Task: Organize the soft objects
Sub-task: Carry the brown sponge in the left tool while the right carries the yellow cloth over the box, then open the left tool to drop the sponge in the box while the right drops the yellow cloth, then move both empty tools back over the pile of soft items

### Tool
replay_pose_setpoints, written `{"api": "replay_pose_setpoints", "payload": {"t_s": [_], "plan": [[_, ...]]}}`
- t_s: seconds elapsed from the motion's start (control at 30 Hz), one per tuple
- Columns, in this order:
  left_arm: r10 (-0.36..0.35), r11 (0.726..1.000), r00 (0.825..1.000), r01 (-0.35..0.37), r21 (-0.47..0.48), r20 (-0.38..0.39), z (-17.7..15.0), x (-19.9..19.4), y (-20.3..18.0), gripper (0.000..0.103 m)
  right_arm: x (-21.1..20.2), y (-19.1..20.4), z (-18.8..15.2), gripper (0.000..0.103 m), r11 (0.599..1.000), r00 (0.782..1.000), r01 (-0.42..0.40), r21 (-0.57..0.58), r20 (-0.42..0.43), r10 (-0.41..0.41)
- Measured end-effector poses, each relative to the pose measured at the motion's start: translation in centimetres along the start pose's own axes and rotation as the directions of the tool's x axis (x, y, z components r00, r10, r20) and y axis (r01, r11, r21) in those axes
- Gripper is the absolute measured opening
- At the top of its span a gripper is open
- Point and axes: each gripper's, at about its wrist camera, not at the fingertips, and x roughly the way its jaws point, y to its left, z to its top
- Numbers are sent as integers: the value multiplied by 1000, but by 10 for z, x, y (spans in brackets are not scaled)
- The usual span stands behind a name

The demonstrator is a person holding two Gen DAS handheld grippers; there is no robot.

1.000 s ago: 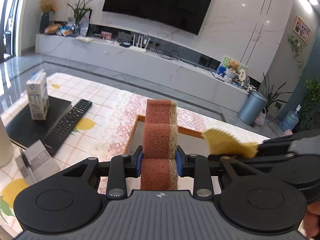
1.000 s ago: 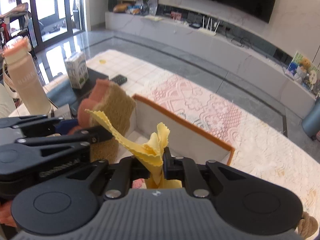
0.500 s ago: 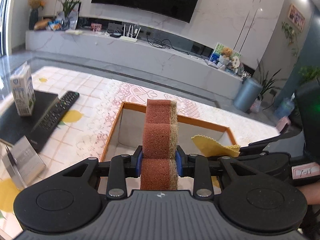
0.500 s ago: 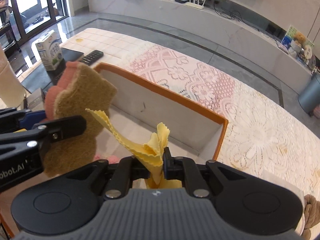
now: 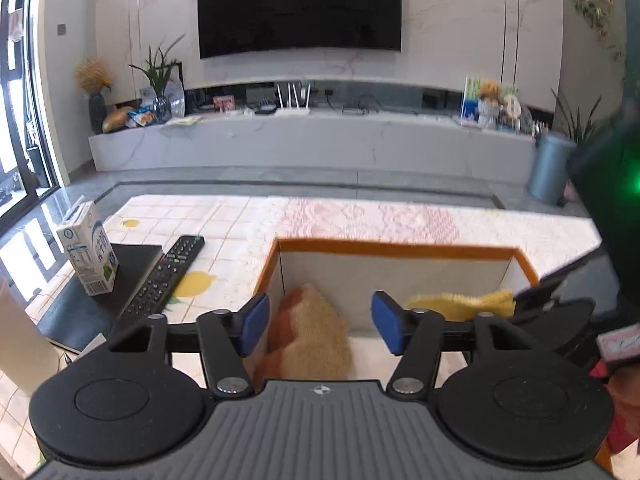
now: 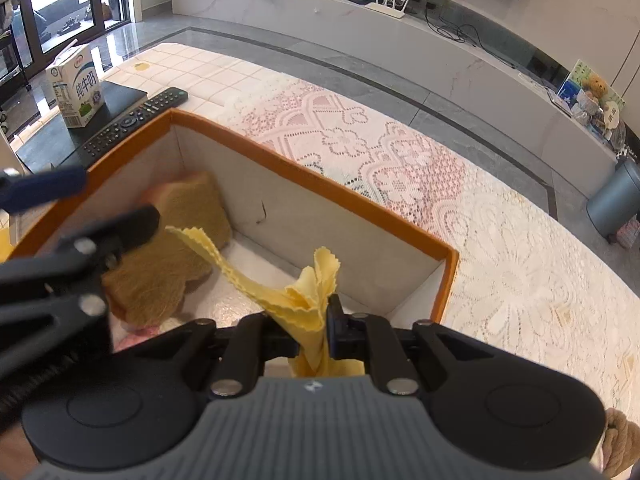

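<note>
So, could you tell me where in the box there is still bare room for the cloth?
The box floor lies bare between the sponge and the right wall. The left end is crowded by the sponge and the open left claw.

Daylight is pouring in from the glass doors (image 5: 24, 120) at the left of both frames, brightening the room evenly and glaring off the polished floor (image 6: 132, 36) at upper left. A ceiling lamp is flaring at the top edge of the left wrist view. Fisheye bending is curving the TV (image 5: 299, 6) and walls toward the edges. A green glow is blooming at right, where the right gripper (image 5: 560, 284) is smearing with motion blur.
</note>
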Motion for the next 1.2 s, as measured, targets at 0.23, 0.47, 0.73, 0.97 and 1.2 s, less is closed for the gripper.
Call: {"api": "replay_pose_setpoints", "payload": {"t_s": [0.23,0.47,0.73,0.97,1.2], "plan": [[55,995,996,-50,-89,63,14,-29,20,95,-5,-8,-6,10,999,1000,-16,29,-2,16],[-21,980,996,37,-195,83,20,-41,51,95,-14,-5,-2,10,1000,1000,-1,18,7,1],[-60,983,992,78,-165,111,15,-41,48,96,-19,11,-2,78,997,997,71,-25,19,-70],[-86,986,991,100,-130,107,17,-45,39,96,-45,28,-2,100,987,990,98,-127,115,-83],[-84,989,987,100,-110,136,17,-54,35,96,-64,27,-15,100,986,985,107,-127,145,-88]]}}
